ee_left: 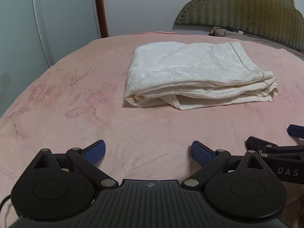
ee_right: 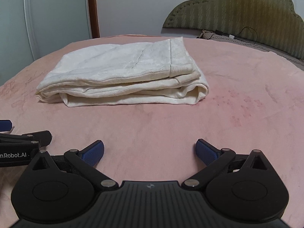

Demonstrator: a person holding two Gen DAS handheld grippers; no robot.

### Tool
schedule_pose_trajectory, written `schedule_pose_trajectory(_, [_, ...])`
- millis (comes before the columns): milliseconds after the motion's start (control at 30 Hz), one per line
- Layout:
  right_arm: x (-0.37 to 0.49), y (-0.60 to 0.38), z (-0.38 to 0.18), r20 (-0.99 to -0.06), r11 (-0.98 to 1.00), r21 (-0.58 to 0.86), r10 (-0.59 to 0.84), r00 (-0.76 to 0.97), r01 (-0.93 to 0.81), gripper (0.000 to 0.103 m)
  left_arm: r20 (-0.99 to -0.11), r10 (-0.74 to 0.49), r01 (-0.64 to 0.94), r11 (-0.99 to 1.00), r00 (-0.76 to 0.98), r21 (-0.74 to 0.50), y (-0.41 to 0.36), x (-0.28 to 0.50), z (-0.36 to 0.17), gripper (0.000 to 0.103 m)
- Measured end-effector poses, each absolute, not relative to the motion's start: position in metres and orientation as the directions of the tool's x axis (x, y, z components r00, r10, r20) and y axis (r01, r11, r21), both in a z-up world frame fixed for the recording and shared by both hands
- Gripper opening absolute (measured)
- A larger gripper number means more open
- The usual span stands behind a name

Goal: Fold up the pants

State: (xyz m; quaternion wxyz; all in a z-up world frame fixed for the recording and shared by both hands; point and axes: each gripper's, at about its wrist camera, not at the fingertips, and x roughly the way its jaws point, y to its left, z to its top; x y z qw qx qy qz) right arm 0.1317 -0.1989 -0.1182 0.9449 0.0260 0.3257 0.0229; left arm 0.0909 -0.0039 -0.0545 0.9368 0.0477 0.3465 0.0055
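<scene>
Cream-white pants (ee_left: pixel 199 74) lay folded into a thick rectangular bundle on a pink bed cover (ee_left: pixel 76 104), its layered edges facing the cameras. In the left wrist view the bundle sat in the upper middle of the frame, slightly right of centre; in the right wrist view it (ee_right: pixel 121 72) sat in the upper left-middle.

At the bottom of the left wrist view, the left gripper (ee_left: pixel 148 153) hovered over bare cover, its blue-padded fingers (ee_left: pixel 95 152) spread wide apart with nothing between them, well short of the pants. Part of the right gripper (ee_left: pixel 275 148) showed at the right edge of that frame.

At the bottom of the right wrist view, the right gripper (ee_right: pixel 150 151) likewise had its fingers (ee_right: pixel 206 152) spread wide apart and empty above the cover, clear of the bundle. The left gripper's black arm poked in from the left edge.

Behind the bed, an olive quilted headboard (ee_right: pixel 237 9) filled the upper right, with a dark cable (ee_right: pixel 247 32) trailing at its base. A pale wardrobe door (ee_left: pixel 38 19) with flower decals stood at upper left.
</scene>
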Motion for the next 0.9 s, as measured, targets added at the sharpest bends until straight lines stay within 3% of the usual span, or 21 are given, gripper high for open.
schedule_pose_trajectory(900, [0.131, -0.2, -0.117, -0.614, 0.997, 0.068, 0.063, 0.787, -0.026, 0.103, -0.627, 0.038, -0.004, 0.998, 0.778, 0.056, -0.001, 0.086, -0.066, 0.103])
